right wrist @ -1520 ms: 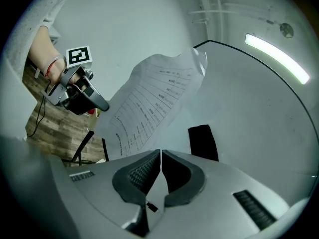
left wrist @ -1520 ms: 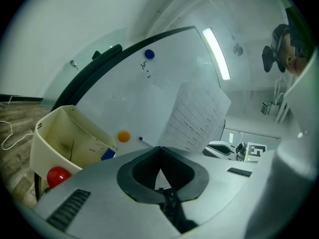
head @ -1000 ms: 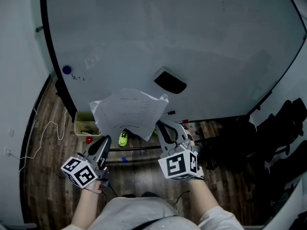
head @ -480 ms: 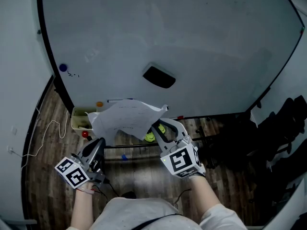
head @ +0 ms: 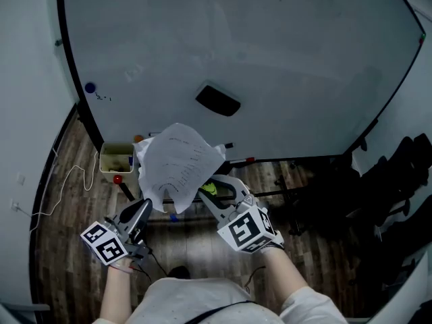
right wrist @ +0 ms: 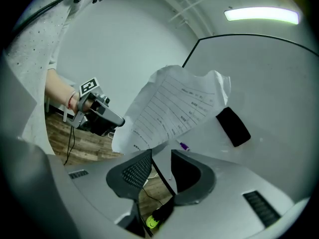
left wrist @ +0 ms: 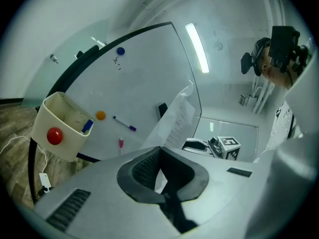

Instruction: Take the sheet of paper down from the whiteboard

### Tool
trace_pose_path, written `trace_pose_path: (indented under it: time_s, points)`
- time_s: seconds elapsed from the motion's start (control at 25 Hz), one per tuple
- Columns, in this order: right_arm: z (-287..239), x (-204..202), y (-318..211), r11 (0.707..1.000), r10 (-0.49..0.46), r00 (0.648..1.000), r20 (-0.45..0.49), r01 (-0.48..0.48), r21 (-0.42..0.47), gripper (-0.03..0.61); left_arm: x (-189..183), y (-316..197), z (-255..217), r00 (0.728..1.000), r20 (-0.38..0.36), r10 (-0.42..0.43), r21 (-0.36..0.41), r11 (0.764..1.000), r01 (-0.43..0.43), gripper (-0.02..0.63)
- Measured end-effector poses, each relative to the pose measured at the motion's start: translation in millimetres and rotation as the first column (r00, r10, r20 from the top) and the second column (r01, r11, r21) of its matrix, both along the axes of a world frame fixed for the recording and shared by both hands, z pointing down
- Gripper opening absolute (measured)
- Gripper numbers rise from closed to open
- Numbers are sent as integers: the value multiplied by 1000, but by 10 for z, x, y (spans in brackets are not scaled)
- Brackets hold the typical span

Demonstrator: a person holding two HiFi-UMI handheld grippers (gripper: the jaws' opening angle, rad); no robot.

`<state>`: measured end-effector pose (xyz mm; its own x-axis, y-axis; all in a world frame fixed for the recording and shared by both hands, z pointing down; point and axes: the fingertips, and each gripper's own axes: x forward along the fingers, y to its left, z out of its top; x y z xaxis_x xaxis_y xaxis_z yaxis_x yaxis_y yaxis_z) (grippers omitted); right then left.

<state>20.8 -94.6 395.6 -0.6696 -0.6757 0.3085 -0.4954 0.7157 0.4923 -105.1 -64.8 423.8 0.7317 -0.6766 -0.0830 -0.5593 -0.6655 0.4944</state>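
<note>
White line-printed sheet of paper [head: 179, 171], black eraser [head: 218, 100], red ball [left wrist: 54, 136], cream bin [left wrist: 71, 144].

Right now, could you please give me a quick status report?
Left gripper shut on sheet of paper. Right gripper jaws just been opening, nothing pinched. Sheet off the whiteboard. Nothing in the way.

Print on the paper [head: 177, 171] is too small to read. The whiteboard [head: 283, 59] is cut off at the top. The scribble [head: 101, 97] beside the blue magnet [head: 90, 87] is illegible.

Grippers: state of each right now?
Left gripper: shut on the sheet of paper.
Right gripper: open, jaws just been opening, nothing pinched between them.
</note>
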Motion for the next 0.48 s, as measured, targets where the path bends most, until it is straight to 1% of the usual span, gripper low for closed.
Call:
trace_pose_path:
  time_s: [0.12, 0.24, 0.36, 0.48]
  points:
    - [55, -52, 143, 999, -37, 999, 32, 38, -35, 137, 62, 155, 27, 1000, 10, 26, 6, 1000, -26, 15]
    - [92, -116, 239, 998, -60, 998, 14, 61, -26, 137, 102, 284, 52, 998, 19, 62, 1, 998, -62, 15]
    - [162, -189, 321, 997, -71, 997, -8, 71, -20, 137, 89, 391, 98, 996, 4, 85, -23, 996, -85, 15]
    - [227, -223, 413, 997, -72, 997, -2, 72, -31, 137, 52, 490, 139, 995, -28, 99, -48, 994, -100, 15]
